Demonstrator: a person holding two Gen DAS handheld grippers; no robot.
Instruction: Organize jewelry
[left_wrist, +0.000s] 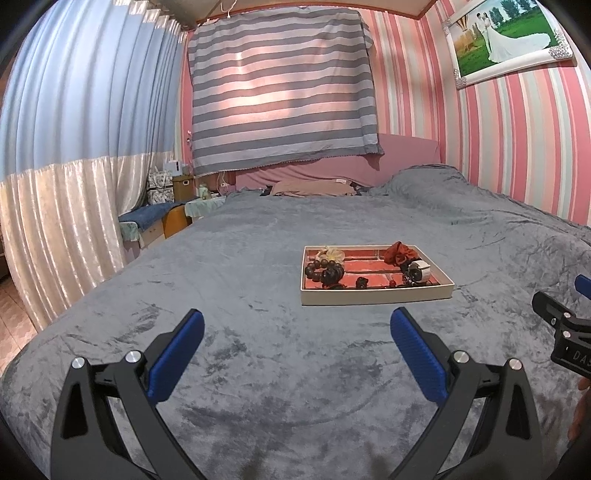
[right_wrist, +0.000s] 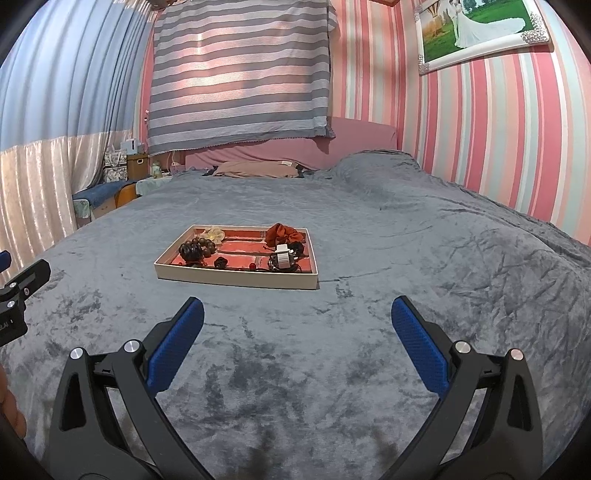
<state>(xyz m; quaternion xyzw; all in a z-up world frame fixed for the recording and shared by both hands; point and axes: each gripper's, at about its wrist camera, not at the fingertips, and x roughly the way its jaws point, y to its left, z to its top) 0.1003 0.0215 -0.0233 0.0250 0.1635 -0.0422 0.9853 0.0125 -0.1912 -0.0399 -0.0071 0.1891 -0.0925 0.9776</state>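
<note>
While both grippers' jaws gape empty, jewelry tray (right_wrist: 236, 277) contents partly indistinct, small dark pieces unidentifiable.

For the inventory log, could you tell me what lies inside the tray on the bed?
The tray holds dark bead bracelets, a rust scrunchie, a white-strapped watch and a pale flower; anything beneath them is hidden.

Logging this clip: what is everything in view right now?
tray: 1, cream with red lining, on the bed
beads: 1 string, dark brown, tray's left side
scrunchie: 1, rust red, tray's far right corner
watch: 1, white strap, tray's right side
flower: 1, pale yellow, tray's far left
blanket: 1, grey, covering the bed
picture: 1, white frame, on the striped wall
left gripper: open, empty
right gripper: open, empty
</note>
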